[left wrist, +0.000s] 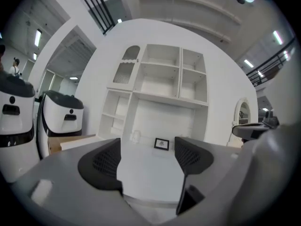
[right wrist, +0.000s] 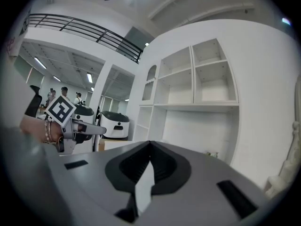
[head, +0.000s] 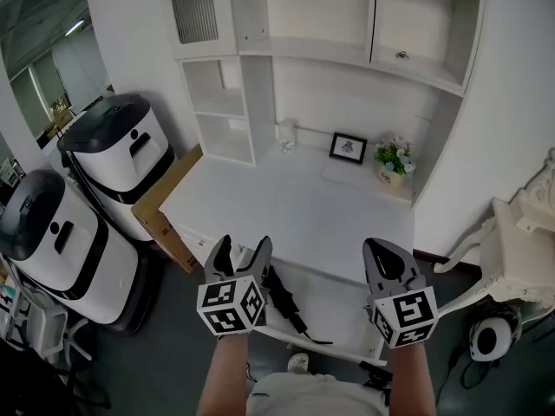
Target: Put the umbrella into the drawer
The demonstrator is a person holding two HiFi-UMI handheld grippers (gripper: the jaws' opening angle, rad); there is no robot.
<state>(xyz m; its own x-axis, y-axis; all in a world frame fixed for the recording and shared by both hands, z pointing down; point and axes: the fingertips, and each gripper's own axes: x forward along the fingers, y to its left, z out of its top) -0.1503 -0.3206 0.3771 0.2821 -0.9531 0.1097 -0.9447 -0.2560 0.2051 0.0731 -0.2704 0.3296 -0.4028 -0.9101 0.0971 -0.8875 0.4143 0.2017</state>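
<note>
Only the head view shows the black umbrella [head: 284, 297] lying in the open drawer [head: 347, 312] below the bench [head: 286, 206]; the gripper views face the shelves [left wrist: 162, 79]. The left gripper [head: 243, 248] has its jaws apart and empty, while the right gripper [head: 388, 254] has its jaws closed on nothing.

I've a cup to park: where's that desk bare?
Desktop: bare from front edge to the picture frame and flower pot crowding its back right. Drawer: umbrella lies left; right side free.
</note>
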